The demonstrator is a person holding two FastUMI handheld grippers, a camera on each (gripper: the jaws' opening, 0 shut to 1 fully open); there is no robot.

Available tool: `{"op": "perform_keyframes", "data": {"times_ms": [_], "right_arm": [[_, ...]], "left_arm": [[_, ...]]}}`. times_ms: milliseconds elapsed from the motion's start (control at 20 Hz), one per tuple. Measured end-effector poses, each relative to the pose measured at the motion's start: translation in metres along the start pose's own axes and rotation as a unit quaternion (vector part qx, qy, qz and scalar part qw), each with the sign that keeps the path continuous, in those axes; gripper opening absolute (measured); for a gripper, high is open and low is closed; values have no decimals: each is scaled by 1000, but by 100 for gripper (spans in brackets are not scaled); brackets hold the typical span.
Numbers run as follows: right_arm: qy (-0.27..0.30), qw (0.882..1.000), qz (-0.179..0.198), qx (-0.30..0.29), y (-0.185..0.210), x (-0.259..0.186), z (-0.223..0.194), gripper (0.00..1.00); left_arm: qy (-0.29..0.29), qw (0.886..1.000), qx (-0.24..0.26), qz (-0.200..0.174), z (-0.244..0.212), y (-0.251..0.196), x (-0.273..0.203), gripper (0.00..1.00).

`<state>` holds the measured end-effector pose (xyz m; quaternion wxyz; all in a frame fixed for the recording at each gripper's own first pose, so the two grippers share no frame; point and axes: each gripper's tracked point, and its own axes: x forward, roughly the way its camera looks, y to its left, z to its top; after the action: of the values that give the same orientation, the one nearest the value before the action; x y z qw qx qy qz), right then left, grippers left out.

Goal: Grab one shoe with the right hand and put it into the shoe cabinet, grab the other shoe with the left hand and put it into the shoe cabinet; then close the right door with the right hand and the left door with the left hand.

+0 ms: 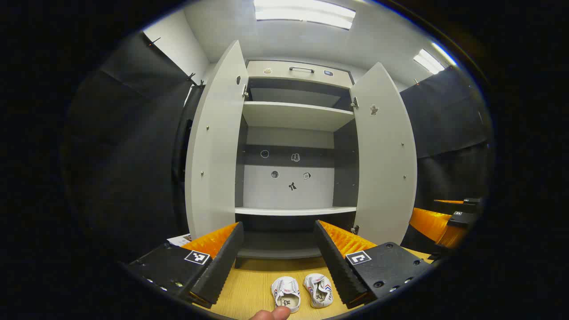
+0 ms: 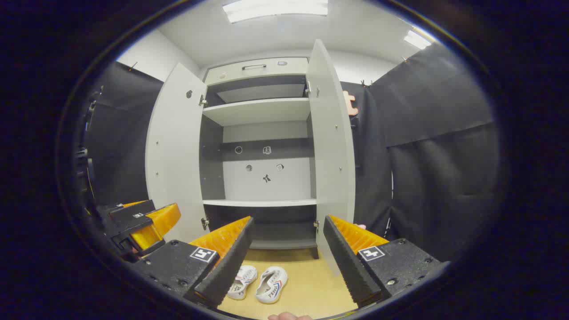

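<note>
Left gripper view looks straight at the shoe cabinet [image 1: 293,133], both doors swung wide: the left door [image 1: 215,146] and the right door [image 1: 384,155]. The left gripper [image 1: 279,249] hangs with its fingers spread wide, gripping nothing. Below it, two white shoes [image 1: 302,291] lie side by side on the wooden floor [image 1: 244,289] just before the cabinet. In the right gripper view, the right gripper [image 2: 288,253] is likewise wide apart and empty, the shoes near its left finger.

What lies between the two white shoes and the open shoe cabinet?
Only bare wooden floor separates the shoes from the cabinet, as the left gripper view shows.
</note>
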<state>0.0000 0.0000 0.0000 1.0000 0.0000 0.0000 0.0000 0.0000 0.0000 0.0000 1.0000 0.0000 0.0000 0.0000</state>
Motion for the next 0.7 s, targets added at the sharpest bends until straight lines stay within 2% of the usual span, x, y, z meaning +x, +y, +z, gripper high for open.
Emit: {"op": "perform_keyframes", "data": {"times_ms": [50,100,700], "right_arm": [[-1,1000,1,-2,0,0,0,96],[-1,1000,1,-4,-1,0,0,100],[9,1000,4,4,-5,2,-3,100]], "left_arm": [[-3,1000,1,1,1,0,1,95],[-4,1000,2,2,2,0,2,95],[-13,1000,3,-5,7,-4,-1,95]]}}
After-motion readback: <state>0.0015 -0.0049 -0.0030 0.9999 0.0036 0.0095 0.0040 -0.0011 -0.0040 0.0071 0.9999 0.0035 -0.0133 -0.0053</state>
